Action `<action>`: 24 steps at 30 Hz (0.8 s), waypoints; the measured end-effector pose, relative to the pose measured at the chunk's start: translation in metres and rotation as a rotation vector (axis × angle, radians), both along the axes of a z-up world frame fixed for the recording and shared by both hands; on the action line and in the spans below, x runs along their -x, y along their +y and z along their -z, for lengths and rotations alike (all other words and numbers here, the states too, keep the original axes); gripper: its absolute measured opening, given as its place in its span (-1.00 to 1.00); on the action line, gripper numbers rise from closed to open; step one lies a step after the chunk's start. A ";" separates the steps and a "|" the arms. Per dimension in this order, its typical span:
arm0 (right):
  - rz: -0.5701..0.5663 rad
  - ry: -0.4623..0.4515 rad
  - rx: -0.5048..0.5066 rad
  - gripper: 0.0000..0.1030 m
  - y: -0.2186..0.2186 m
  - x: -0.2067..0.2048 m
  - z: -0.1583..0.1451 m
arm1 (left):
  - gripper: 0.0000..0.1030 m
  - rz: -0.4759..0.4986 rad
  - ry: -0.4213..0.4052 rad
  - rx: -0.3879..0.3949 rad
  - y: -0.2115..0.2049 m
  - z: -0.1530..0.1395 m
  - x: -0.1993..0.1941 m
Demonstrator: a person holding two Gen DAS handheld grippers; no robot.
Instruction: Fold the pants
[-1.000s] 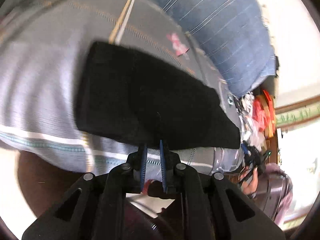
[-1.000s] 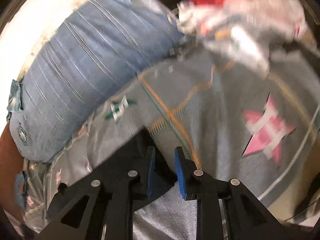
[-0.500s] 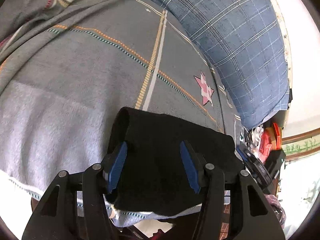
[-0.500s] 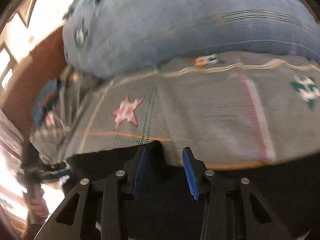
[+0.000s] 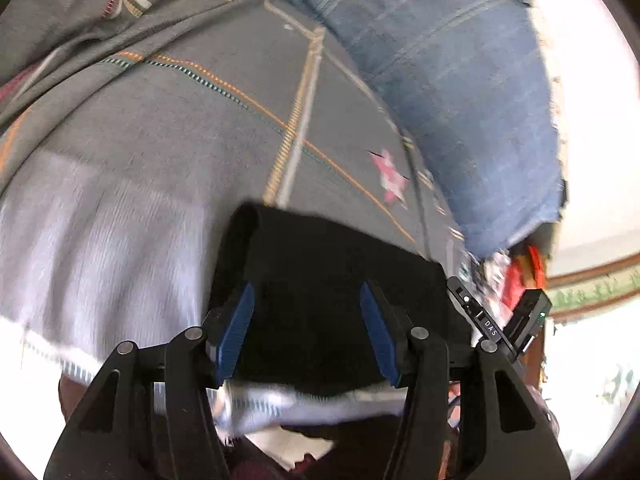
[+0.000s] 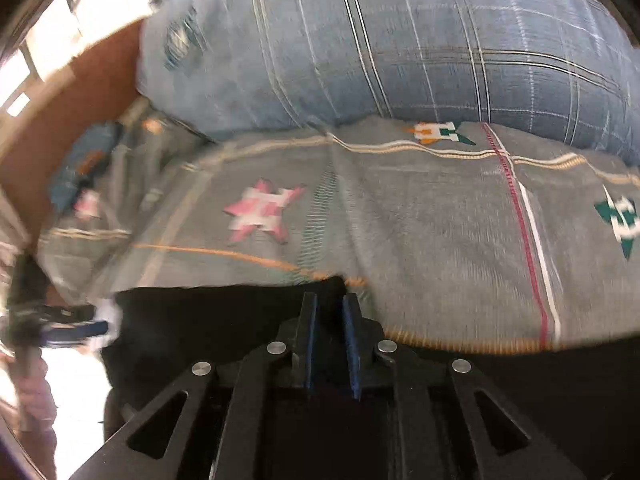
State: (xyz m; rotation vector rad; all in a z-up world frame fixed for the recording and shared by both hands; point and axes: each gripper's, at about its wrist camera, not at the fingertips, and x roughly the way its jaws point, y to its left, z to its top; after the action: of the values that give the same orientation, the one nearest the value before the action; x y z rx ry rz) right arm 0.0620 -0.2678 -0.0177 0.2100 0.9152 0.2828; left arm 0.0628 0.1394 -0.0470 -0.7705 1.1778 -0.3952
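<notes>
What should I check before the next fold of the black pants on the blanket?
1. Left hand-held gripper released: ok, jaws wide apart over the pants.
2. Right hand-held gripper holding the pants: cannot tell, jaws nearly closed at the cloth edge, grip hidden.
3. Pants lying on the blanket: ok, a folded dark block.
4. Fold edges even: cannot tell, picture blurred.
5. Pillow away from the pants: ok, it lies beyond them.
</notes>
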 end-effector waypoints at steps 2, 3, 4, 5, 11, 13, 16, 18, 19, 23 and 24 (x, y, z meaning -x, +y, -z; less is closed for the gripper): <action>-0.024 0.013 -0.092 -0.70 -0.008 0.028 -0.006 | 0.09 0.019 -0.015 0.026 0.000 -0.005 0.019; -0.026 0.030 -0.123 -0.66 -0.011 0.039 -0.005 | 0.09 0.029 -0.019 0.040 0.000 -0.005 0.028; -0.025 0.054 -0.153 -0.60 -0.013 0.050 -0.002 | 0.09 0.039 -0.020 0.060 -0.002 -0.004 0.038; -0.020 0.093 -0.192 -0.55 -0.017 0.063 0.004 | 0.09 0.048 -0.014 0.080 -0.005 -0.002 0.045; 0.040 0.227 -0.320 -0.52 -0.024 0.087 0.046 | 0.06 0.074 0.071 0.088 -0.029 0.027 0.036; 0.086 0.213 -0.379 -0.57 -0.030 0.082 0.055 | -0.04 0.069 0.109 0.046 -0.035 0.033 0.027; 0.103 0.194 -0.306 -1.00 -0.028 0.079 0.060 | -0.28 0.098 0.152 -0.081 -0.048 0.038 0.023; 0.103 0.203 -0.317 -1.00 -0.033 0.085 0.060 | -0.28 0.133 0.125 -0.095 -0.050 0.029 0.031; 0.119 0.192 -0.319 -0.97 -0.040 0.090 0.056 | -0.29 0.157 0.104 -0.098 -0.050 0.024 0.035; 0.350 0.057 -0.376 -0.88 -0.109 0.121 0.035 | -0.26 0.313 -0.051 -0.191 -0.064 -0.015 0.056; 0.423 0.024 -0.372 -0.88 -0.127 0.131 0.031 | -0.15 0.353 -0.095 -0.231 -0.072 -0.028 0.057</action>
State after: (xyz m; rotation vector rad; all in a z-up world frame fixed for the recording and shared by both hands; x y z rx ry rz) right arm -0.0689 -0.3953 -0.0487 0.7413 0.8139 0.0541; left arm 0.0055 0.0669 -0.0194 -0.3393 1.2461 -0.5689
